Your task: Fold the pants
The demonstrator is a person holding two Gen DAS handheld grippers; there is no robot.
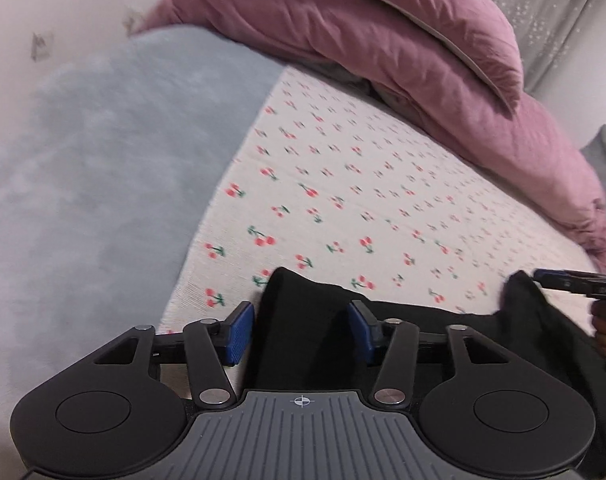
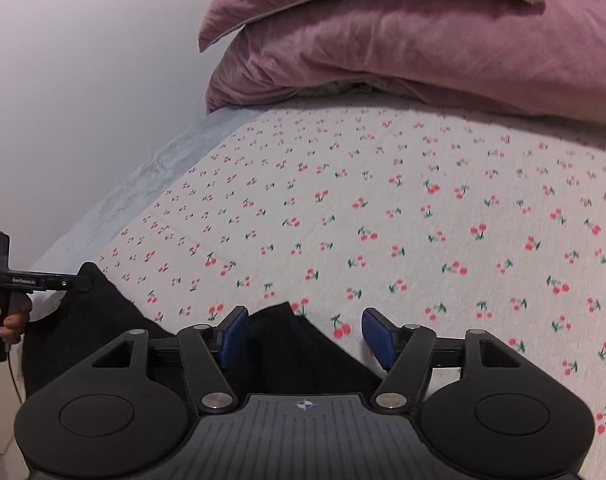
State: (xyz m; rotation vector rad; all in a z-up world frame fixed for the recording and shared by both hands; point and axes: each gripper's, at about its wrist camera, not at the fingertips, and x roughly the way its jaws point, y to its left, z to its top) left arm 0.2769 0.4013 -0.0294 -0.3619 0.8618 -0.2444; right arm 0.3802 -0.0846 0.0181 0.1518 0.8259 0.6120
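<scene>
Black pants point(image 1: 303, 332) lie along near edge of cherry-print bedspread point(image 1: 363, 184) | long axis runs side to side between both hands | left gripper point(image 1: 301, 330) straddles one raised fold, pads not pressing | right gripper point(image 2: 305, 336) jaws apart, fold beside left pad, released | left sits nearer cloth.

Left wrist view: low over near bed edge, close, faces obliquely down across cherry-print sheet point(image 1: 363, 184) toward pink duvet point(image 1: 383, 40), tilted. Right wrist view: same edge, level. Shared: sheet, duvet, black pants point(image 2: 303, 344); each sees other gripper at frame edge.
</scene>
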